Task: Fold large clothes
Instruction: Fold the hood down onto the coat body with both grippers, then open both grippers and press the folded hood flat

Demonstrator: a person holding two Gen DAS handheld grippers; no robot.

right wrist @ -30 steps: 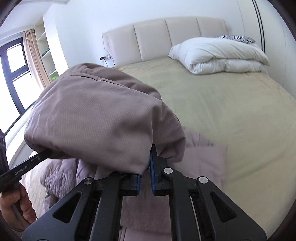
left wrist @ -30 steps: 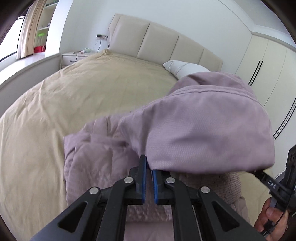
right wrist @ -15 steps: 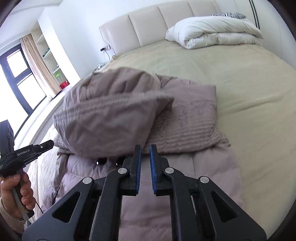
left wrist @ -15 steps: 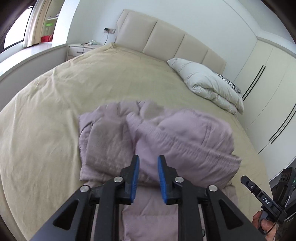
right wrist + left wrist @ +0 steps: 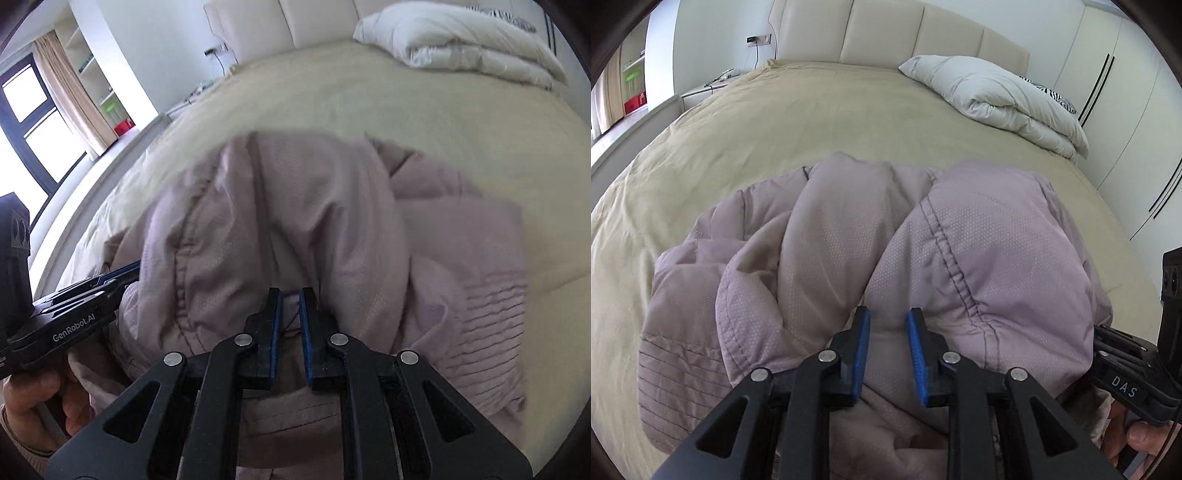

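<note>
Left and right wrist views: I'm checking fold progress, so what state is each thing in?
Mauve quilted jacket: lying bunched on the bed, partly folded over itself.
Left gripper: fingers apart, gripping nothing.
Right gripper: fingers nearly closed, nothing clearly pinched.
White duvet: folded, by the headboard.
Beige bedspread: spread flat.
White wardrobe doors: shut.

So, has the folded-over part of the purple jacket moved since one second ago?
Yes. The purple jacket flap has dropped; it hid the white duvet before, and now it lies below it on the bed.
</note>
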